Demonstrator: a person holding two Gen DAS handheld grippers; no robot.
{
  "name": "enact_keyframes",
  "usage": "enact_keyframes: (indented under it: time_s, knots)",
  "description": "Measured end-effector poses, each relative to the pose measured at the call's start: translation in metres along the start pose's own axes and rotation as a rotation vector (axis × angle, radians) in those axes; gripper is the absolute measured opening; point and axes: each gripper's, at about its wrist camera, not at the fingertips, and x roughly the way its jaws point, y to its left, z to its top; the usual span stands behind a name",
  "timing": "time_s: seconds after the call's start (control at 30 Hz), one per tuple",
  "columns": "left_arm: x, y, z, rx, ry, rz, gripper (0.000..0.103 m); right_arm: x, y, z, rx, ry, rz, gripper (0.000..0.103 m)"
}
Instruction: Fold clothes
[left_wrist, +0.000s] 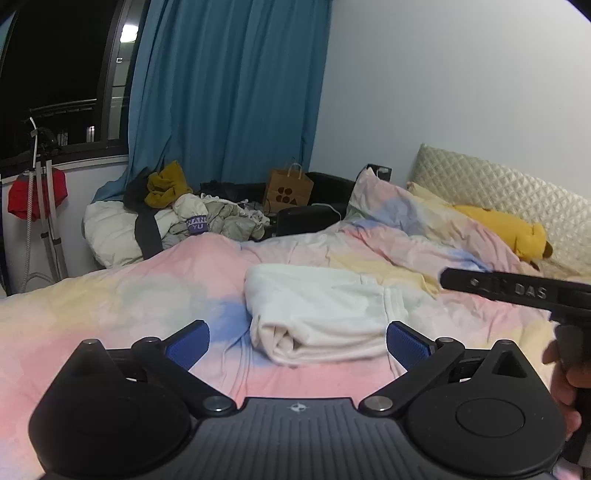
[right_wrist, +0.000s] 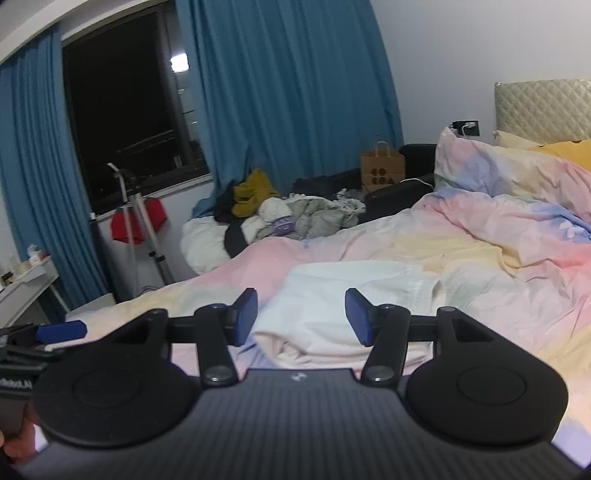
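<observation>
We hold both claws open and empty, left claw (left_wrist: 297, 341) wide, right claw (right_wrist: 301, 317) narrower, above the folded white cotton garment (left_wrist: 317, 317) on the pastel bed quilt (left_wrist: 110, 295); next, pick another garment by its edges.

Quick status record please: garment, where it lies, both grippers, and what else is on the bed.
garment: white garment, folded, lying flat
surface: pastel duvet on the bed
left gripper: open, empty, above the duvet short of the garment
right gripper: open, empty, not touching the garment
also on bed: yellow plush by the headboard
unfolded: clothes pile beyond the bed
</observation>
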Motion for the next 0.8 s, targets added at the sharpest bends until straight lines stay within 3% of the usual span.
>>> enact_keyframes:
  time_s: [0.13,0.2,0.3,0.43,0.6,0.8]
  knots:
    - [-0.029,0.0,-0.02,-0.003,-0.045,0.037,0.103,-0.013,0.022,-0.016,-0.038,-0.029,-0.01,0.059]
    - [-0.034,0.003,-0.031,-0.01,-0.073,0.039,0.103,-0.013,0.028,-0.026,-0.036,-0.049,-0.017,0.081]
    - [-0.028,0.006,-0.047,-0.025,-0.07,0.04,0.103,-0.004,0.03,-0.042,-0.031,-0.043,-0.001,0.094]
    - [-0.02,0.004,-0.062,0.006,-0.049,0.049,0.103,0.015,0.035,-0.06,-0.066,0.021,-0.037,0.094]
    - [-0.013,0.01,-0.07,-0.012,-0.039,0.078,0.103,0.016,0.033,-0.07,-0.053,-0.006,-0.074,0.094]
    - [-0.012,0.018,-0.07,-0.034,-0.037,0.115,0.103,0.024,0.031,-0.073,-0.05,0.039,-0.1,0.094]
